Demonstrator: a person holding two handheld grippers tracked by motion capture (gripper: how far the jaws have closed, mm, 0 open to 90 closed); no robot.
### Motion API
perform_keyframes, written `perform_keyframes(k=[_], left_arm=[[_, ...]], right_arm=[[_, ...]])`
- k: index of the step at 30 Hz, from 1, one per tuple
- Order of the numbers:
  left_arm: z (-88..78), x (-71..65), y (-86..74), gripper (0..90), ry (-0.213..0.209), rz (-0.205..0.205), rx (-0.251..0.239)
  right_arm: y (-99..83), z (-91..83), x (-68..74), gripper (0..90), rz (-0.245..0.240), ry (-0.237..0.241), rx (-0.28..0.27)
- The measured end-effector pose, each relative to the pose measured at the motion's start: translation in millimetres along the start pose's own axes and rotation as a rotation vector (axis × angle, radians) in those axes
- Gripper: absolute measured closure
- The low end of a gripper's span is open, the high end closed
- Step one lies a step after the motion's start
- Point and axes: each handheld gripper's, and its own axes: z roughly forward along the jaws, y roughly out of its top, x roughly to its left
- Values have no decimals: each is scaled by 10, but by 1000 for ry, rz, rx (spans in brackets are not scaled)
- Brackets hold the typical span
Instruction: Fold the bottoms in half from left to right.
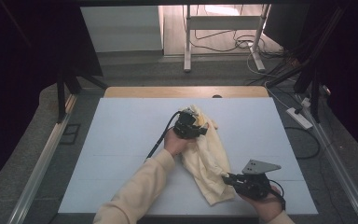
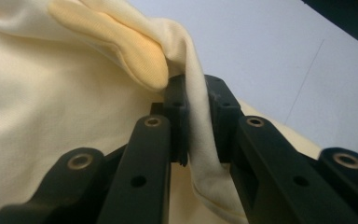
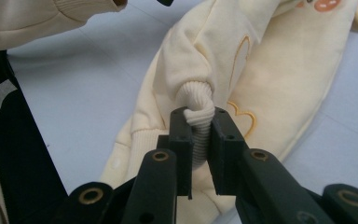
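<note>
A: Both sets of jaws are clamped on cloth. The left gripper [image 2: 198, 116] pinches a thin fold of a cream sweatshirt [image 1: 207, 161], just beside a padded yellow trim [image 2: 130, 56] that is probably the collar or hood edge. The right gripper [image 3: 198, 135] bites the ribbed cuff [image 3: 196, 105], bunched into a knot between its pads.

B: And where does the garment lie from there?

A: It runs in a crumpled band across the white worktop [image 1: 121, 140], from the left gripper [image 1: 191, 126] at the far centre down to the right gripper [image 1: 237, 181] near the front right edge. Most of it rests flat between them. An orange outline print [image 3: 242, 116] shows on the body just beyond the cuff.

B: What would make this step go well?

A: It looks like spreading or straightening for a fold. I would say draw the two grips apart evenly and low over the worktop, so the cloth slides rather than lifts. The left hold is thin; a sharp tug could slip it. The cuff hold looks firm, though the sleeve is twisted and may need untwisting first.
</note>
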Motion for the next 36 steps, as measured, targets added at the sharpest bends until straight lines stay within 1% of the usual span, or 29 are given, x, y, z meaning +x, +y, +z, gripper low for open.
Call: perform_keyframes(k=[6,9,11,13,15,17,20,22,24,27,30,32,36], left_arm=[[55,-8,-12,778,-2,2,7],[77,-10,-20,717,-13,-4,9],[80,-24,-18,650,-16,-3,0],[65,-47,-7,521,-12,-2,-15],[25,-77,10,431,-6,7,-38],[-37,-99,30,386,-3,10,-62],[-123,-106,46,367,0,22,-77],[-186,-107,46,356,8,27,-82],[-254,-108,30,355,21,40,-89],[-350,-101,-9,354,29,50,-97],[-438,-94,-49,350,27,54,-110],[-487,-95,-76,348,21,54,-99],[-578,-108,-151,342,21,55,-95]], right_arm=[[-26,14,-31,804,14,0,29],[-37,24,-42,800,19,0,40],[-42,26,-53,796,23,0,45],[-42,24,-57,771,27,-2,45],[-38,20,-61,701,27,-1,37],[-20,6,-64,610,27,-3,25],[31,-54,-72,501,20,-27,-21],[53,-93,-89,476,26,-47,-56],[57,-108,-110,471,28,-53,-65],[57,-98,-140,467,27,-66,-63],[66,-75,-148,465,9,-81,-63],[73,-59,-155,465,4,-85,-60],[77,-26,-151,465,-11,-74,-62]])
